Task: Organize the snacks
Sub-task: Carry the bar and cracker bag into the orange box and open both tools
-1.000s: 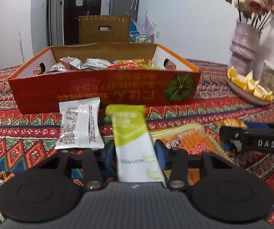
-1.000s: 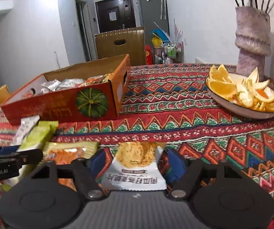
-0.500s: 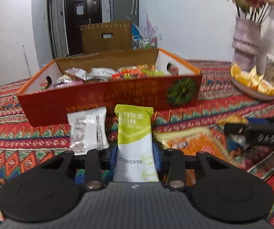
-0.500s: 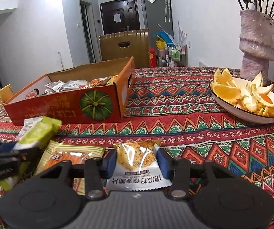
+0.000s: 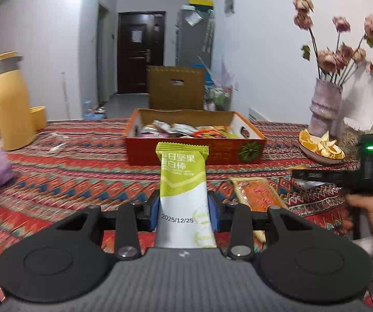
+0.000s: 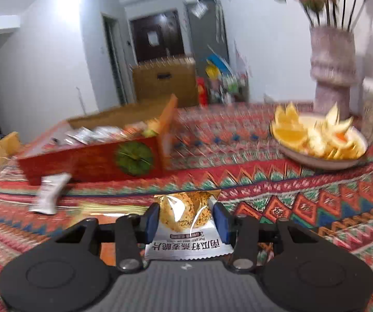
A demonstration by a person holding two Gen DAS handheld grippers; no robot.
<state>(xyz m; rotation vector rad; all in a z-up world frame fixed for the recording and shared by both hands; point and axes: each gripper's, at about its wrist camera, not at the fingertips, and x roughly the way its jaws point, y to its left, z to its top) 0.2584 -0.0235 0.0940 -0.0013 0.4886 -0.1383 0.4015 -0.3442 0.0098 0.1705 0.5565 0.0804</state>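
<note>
My left gripper [image 5: 184,214] is shut on a green-and-white nut bar packet [image 5: 182,182] and holds it up off the table. My right gripper [image 6: 186,218] is shut on a clear-and-white crisp packet [image 6: 184,215], also lifted. The red cardboard snack box [image 5: 212,153] stands ahead with several packets inside; it also shows in the right wrist view [image 6: 95,161]. An orange packet [image 5: 258,195] lies on the cloth to the right of my left gripper. A white packet [image 6: 50,193] lies in front of the box.
A plate of orange slices [image 6: 319,143] and a flower vase [image 6: 333,67] stand at the right. A yellow flask [image 5: 11,104] stands at the far left. The right-hand gripper [image 5: 342,175] shows in the left wrist view. A patterned cloth [image 5: 69,171] covers the table.
Both grippers have risen and pulled back from the table with their packets. The box looks farther away in the left wrist view. The right wrist view is blurred by motion.
</note>
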